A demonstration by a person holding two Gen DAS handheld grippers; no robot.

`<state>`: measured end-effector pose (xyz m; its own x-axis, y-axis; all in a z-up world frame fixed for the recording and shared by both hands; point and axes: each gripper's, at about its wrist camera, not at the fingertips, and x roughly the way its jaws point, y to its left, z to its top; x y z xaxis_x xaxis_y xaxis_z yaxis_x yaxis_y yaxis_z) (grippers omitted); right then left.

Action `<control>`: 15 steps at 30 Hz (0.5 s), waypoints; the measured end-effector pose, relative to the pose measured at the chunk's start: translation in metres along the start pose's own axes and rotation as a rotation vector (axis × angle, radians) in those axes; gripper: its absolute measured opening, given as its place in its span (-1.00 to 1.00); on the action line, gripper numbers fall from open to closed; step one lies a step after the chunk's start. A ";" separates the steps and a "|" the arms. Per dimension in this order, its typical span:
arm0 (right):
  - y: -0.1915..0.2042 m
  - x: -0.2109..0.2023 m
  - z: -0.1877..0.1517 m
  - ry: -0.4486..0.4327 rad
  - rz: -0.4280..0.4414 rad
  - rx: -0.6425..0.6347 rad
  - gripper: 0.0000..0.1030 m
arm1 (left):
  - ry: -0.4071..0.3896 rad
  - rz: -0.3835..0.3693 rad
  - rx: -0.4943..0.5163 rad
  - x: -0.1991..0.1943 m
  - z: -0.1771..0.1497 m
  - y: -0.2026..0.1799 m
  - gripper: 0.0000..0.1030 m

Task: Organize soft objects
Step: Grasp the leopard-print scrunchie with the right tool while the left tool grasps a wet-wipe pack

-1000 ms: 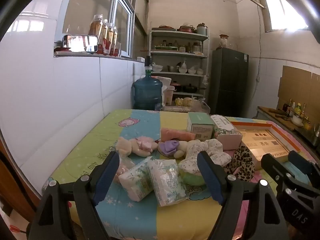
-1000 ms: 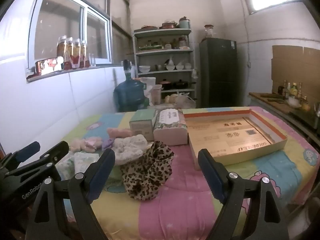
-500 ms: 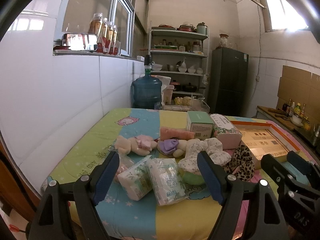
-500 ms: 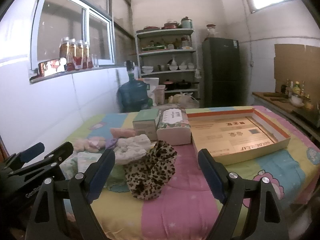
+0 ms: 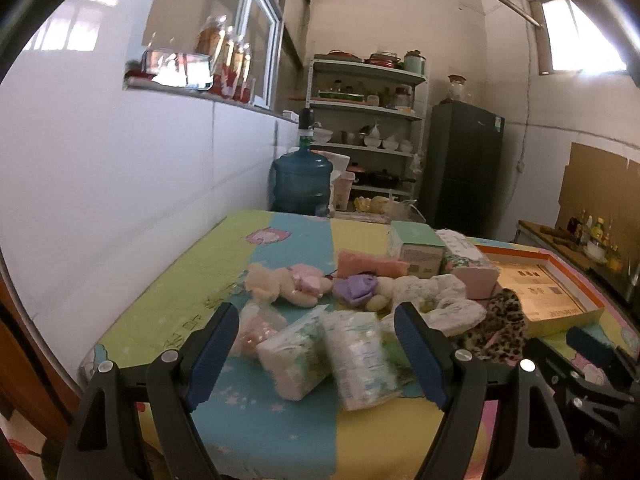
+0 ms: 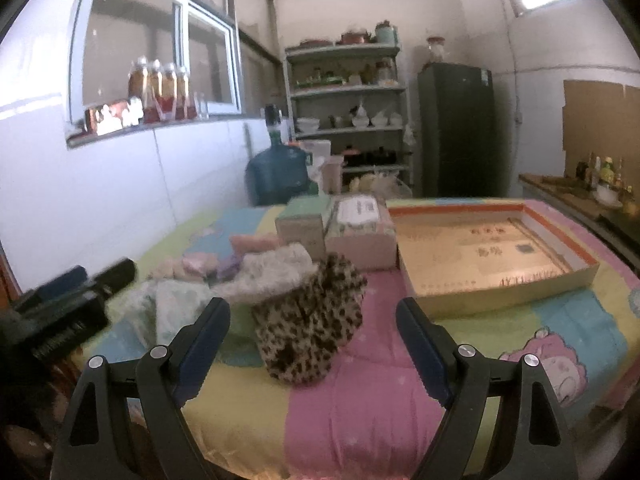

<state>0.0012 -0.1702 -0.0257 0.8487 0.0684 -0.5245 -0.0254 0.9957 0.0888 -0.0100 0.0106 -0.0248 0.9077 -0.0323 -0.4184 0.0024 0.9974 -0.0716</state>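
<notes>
Surface [image 6: 360, 420]: quilted cloth cover, matt, pastel panels. Leopard-print pouch [image 6: 308, 320]: fuzzy plush fabric. Tissue packs [image 5: 324, 356] left of the pouch: crinkly glossy plastic film. Plush toys [image 5: 288, 286] behind the packs: soft pile. Tray box [image 6: 492, 256] right of the pouch: matt cardboard, printed paper liner. Both grippers: matt black plastic, blue rubbery pads [image 5: 212, 352], bright metal screws.
</notes>
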 end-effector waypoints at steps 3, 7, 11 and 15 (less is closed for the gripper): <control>-0.006 0.015 -0.002 0.011 0.007 0.009 0.66 | 0.007 -0.003 -0.034 0.003 -0.008 0.010 0.56; -0.015 0.035 -0.001 0.011 0.003 0.027 0.57 | 0.015 0.001 -0.070 0.004 -0.018 0.021 0.56; -0.019 0.053 -0.001 0.064 0.043 0.043 -0.06 | 0.032 -0.015 -0.092 0.009 -0.026 0.028 0.56; -0.023 0.065 -0.003 0.100 0.075 0.048 -0.70 | 0.055 -0.040 -0.109 0.015 -0.032 0.030 0.56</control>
<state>0.0549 -0.1888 -0.0643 0.7886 0.1510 -0.5960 -0.0594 0.9836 0.1705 -0.0099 0.0381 -0.0621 0.8835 -0.0779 -0.4619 -0.0104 0.9826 -0.1856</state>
